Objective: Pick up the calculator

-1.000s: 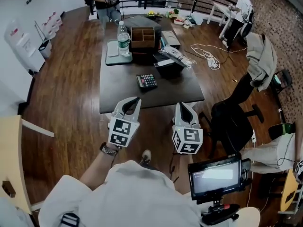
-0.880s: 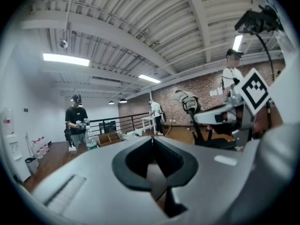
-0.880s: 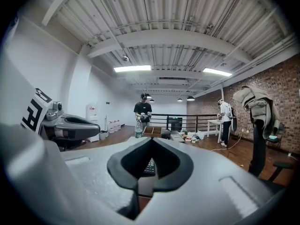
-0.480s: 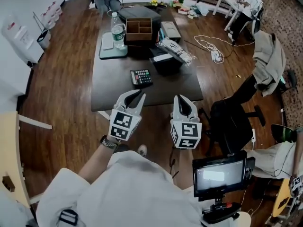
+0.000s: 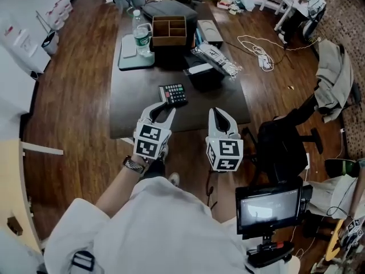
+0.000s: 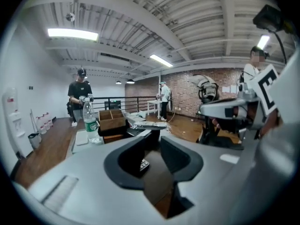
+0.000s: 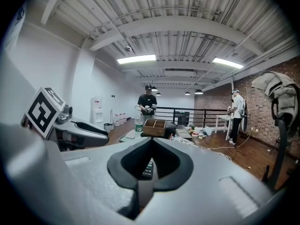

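The calculator (image 5: 173, 94) lies untouched near the desk's (image 5: 131, 96) front edge. At that edge, the left gripper (image 5: 164, 109) has its fingers apart, just opening, with nothing between them. The right gripper's (image 5: 217, 113) fingers are together. Grasping and lifting remain.

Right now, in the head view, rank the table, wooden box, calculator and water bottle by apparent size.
1. table
2. wooden box
3. water bottle and calculator: too alike to rank.

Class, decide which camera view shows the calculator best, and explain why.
The head view: nearly the whole calculator shows from above on the dark table, keys visible. The left gripper view shows only a sliver of the calculator; the right gripper view, likewise a sliver.
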